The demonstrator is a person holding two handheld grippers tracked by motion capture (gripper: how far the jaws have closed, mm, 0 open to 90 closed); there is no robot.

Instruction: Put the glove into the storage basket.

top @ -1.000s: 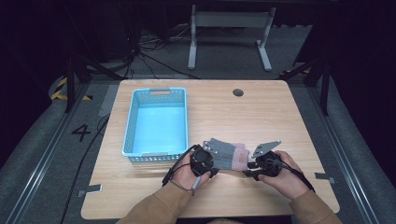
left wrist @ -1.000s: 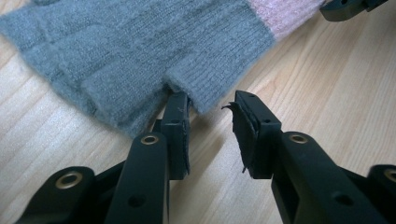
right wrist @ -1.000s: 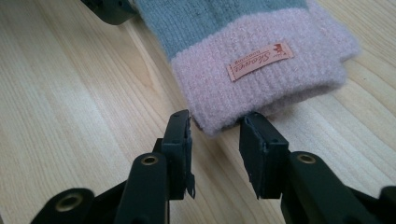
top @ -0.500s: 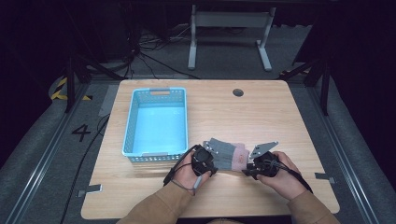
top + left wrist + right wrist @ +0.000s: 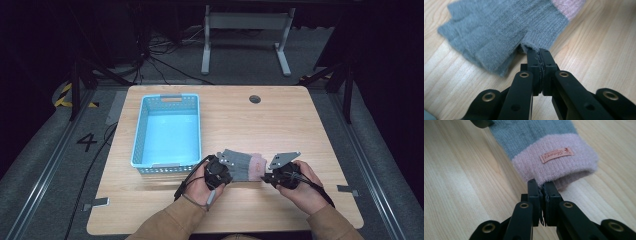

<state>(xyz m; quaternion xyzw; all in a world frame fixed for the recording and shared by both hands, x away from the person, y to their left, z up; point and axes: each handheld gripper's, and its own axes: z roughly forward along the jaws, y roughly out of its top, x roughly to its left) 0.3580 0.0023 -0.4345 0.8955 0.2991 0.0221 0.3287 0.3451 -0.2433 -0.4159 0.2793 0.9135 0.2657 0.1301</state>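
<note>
1. Two grippers each held one end of a grey glove point(image 5: 242, 166) that lay flat on the tabletop point(image 5: 280, 120).
2. In the left gripper view, the left gripper point(image 5: 539, 55) had its jaws squeezed together on the edge of the glove near the thumb.
3. In the right gripper view, the right gripper point(image 5: 541, 186) had its jaws pressed tight on the lip of the pink cuff point(image 5: 554, 165). A small label point(image 5: 556, 155) sat on that cuff.
4. From the high view, the glove lay near the front of the tabletop, between the two hands. A blue basket point(image 5: 169, 131) stood just beside it, up and to the left. It looked empty.
5. I think the step in hand was taking hold of the glove at both ends, and that part looked done.
6. The next move would likely need both grippers to lift together, keep their jaws tight, and carry the glove over the basket wall. If one gripper let go too soon, the glove could droop or slip.
</note>
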